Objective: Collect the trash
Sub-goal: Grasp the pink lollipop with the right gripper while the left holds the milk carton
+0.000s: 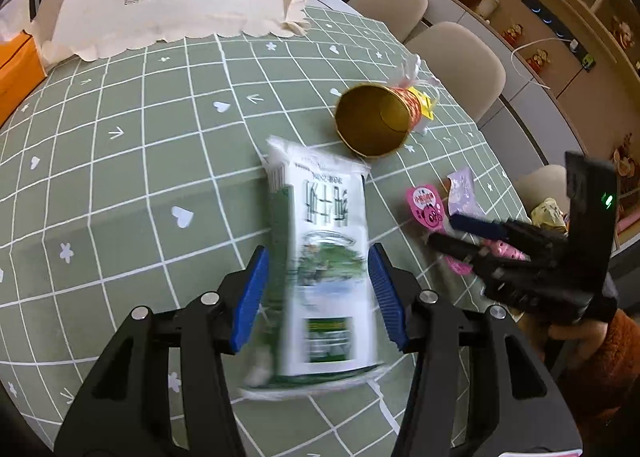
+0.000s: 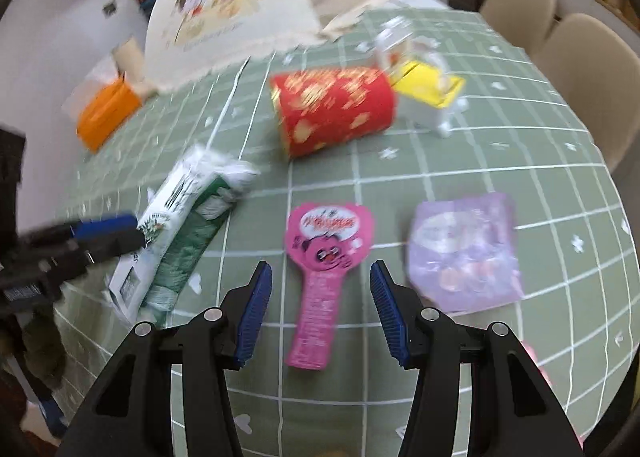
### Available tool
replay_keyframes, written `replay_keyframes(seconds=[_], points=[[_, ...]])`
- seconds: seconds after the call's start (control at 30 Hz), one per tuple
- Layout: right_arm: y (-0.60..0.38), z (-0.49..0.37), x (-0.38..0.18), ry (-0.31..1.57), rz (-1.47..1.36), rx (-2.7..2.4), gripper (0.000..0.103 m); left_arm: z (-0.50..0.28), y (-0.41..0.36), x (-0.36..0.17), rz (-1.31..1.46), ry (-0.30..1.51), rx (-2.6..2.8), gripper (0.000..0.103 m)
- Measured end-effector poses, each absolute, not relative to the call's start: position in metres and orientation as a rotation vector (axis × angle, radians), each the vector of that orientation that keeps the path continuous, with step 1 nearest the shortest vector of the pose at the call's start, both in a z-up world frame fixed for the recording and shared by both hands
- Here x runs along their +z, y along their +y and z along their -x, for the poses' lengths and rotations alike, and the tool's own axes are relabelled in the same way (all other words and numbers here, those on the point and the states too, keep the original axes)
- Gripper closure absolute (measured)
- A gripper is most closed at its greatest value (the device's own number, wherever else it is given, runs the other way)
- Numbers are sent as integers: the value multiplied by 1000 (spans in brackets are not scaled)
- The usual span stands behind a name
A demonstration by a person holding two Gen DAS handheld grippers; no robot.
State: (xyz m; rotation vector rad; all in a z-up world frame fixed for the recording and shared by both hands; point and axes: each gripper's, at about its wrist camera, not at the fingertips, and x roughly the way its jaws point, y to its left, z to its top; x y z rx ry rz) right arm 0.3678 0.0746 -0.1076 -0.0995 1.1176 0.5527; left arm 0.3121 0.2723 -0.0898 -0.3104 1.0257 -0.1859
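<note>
Milk carton (image 1: 320, 257) sits btwn your left gripper (image 1: 318, 293) pads, not clamped — right gripper (image 2: 320, 307) open over pink wrapper (image 2: 324, 269).

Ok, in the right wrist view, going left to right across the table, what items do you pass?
Orange box → green-and-white milk carton → pink paddle-shaped wrapper → purple wrapper. The red cup and yellow-and-white object lie farther back, overlapping that span.

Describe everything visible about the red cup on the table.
The red cup lies on its side on the green checked tablecloth. It looks like paper: red outside with gold patterns, plain gold inside. It appears empty. Its base sits against a small yellow-and-white item. Neither claw touches it, and the milk carton lies near its mouth.
</note>
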Motion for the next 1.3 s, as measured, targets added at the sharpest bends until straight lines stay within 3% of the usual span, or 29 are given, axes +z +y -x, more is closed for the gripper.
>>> replay_keyframes(seconds=[0.13, 0.37, 0.43, 0.47, 0.53, 0.97, 1.3], points=[[68, -356, -113, 1140, 112, 528, 83, -317, 273, -89, 314, 1024, -190, 53], [36, -328, -112, 1160, 82, 527, 83, -320, 267, -88, 312, 1015, -210, 53], [34, -324, -107, 1122, 99, 519, 79, -320, 266, -87, 315, 1009, -216, 53], [35, -324, -105, 1101, 118, 508, 63, -319, 266, -86, 315, 1007, -215, 53], [37, -327, -101, 1054, 141, 485, 54, -321, 268, -87, 322, 1005, -213, 53], [78, -361, -117, 1109, 233, 545, 54, -315, 288, -93, 361, 1012, -167, 51], [66, -359, -99, 1081, 182, 560, 56, -313, 287, -101, 379, 1026, -180, 48]])
